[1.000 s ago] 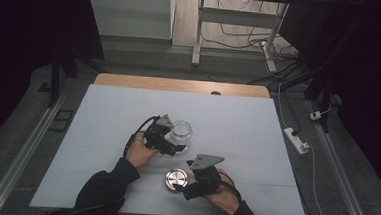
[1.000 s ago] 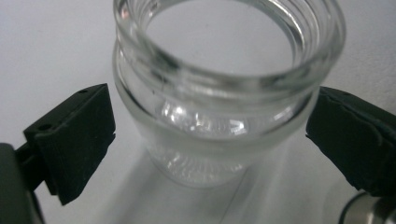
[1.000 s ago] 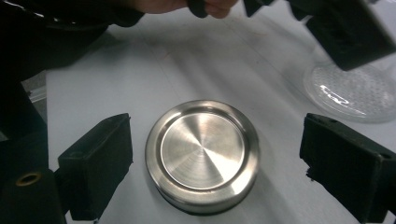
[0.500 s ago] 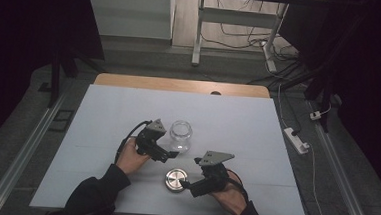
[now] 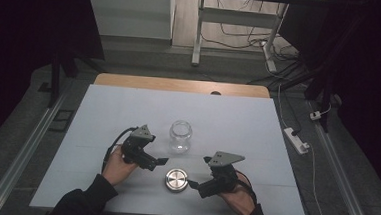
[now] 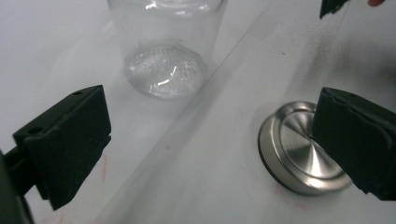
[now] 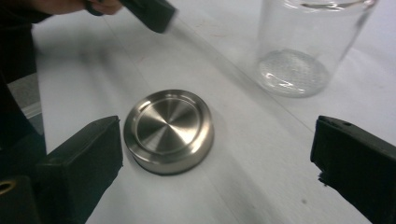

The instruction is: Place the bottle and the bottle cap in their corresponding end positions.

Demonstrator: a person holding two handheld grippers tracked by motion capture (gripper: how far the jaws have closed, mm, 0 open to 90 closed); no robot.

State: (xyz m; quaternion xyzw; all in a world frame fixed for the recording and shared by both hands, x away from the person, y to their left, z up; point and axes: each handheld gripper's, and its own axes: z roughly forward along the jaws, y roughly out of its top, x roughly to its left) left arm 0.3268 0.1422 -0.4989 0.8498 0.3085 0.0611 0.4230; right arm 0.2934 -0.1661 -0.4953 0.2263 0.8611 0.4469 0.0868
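So the glass jar [image 5: 181,135] is standing upright mid-table with its mouth open, and I can see nothing inside it, just the bumpy clear base in my left gripper view. Its lid [image 5: 176,179] is a round brushed-metal disc with a dark rim underneath, lying flat on the white table [image 5: 257,121] just in front of the jar, between my two grippers. Left gripper [image 5: 158,162] has its jaws spread wide, nothing between them. Right gripper [image 5: 192,186] has just been opening its jaws, now wide too, not touching the lid.
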